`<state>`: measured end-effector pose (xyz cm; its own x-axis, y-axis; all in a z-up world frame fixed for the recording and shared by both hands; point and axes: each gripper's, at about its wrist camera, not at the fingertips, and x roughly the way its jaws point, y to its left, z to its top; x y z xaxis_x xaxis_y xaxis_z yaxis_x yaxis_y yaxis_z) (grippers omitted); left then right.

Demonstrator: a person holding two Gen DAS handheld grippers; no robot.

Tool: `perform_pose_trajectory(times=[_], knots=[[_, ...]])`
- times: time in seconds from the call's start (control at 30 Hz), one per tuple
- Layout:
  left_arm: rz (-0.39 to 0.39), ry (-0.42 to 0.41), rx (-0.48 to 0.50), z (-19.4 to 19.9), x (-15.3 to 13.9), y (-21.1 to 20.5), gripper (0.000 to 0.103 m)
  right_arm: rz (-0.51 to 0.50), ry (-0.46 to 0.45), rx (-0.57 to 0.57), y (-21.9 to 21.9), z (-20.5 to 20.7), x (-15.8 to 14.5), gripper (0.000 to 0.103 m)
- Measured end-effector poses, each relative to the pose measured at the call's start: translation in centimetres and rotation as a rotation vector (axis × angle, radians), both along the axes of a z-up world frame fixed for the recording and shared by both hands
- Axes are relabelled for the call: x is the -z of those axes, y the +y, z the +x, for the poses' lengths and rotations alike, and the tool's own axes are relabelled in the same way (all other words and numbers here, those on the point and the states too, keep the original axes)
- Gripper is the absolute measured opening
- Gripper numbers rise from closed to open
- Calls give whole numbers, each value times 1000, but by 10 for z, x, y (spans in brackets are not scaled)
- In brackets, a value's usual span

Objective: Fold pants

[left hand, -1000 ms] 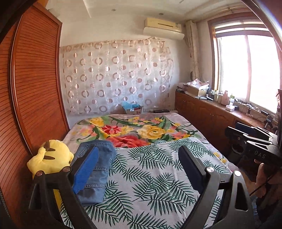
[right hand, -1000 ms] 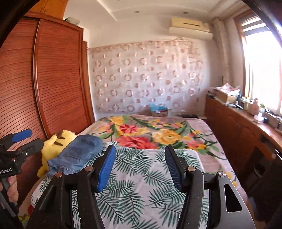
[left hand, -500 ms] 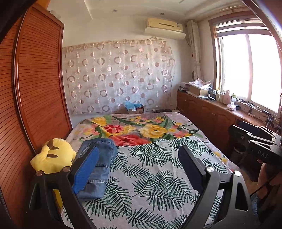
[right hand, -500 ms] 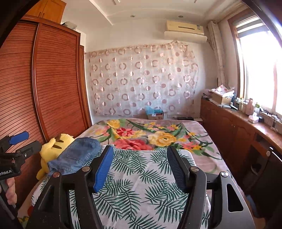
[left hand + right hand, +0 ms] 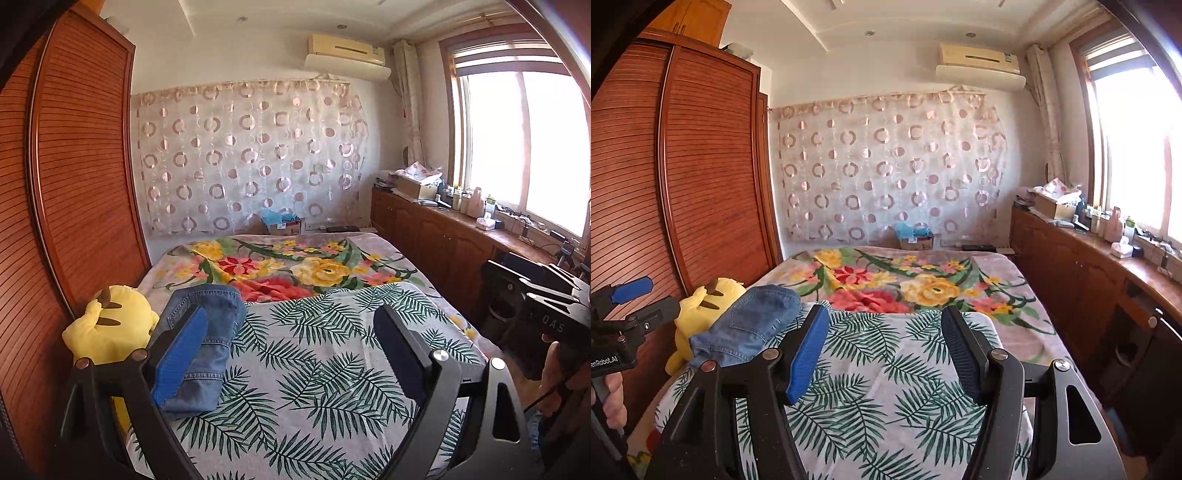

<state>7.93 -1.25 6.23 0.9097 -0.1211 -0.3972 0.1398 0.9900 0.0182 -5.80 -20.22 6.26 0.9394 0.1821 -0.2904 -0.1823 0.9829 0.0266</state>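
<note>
2 grippers' fingers [image 5: 181,354] wide apart, empty

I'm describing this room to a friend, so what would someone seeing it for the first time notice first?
Probably the bed, with a bright flower blanket at its far end and a palm-leaf sheet nearer. Folded jeans lie at its left edge beside a yellow plush toy. Both the left gripper and right gripper hang open, holding nothing.

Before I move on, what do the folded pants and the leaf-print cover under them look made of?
Folded pants: blue denim, matte, going by the faded wash and pale seam stitching. Leaf-print cover: thin woven cloth, likely cotton, flat and dull with a printed pattern; the fibre is not certain.
</note>
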Motion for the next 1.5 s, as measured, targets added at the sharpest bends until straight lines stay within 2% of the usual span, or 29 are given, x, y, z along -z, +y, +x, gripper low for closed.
perform_pose_trajectory(times=[1.5], knots=[[-4, -5, -3, -3, 7, 1, 92, -10, -24, -18, -8, -4, 2, 65]])
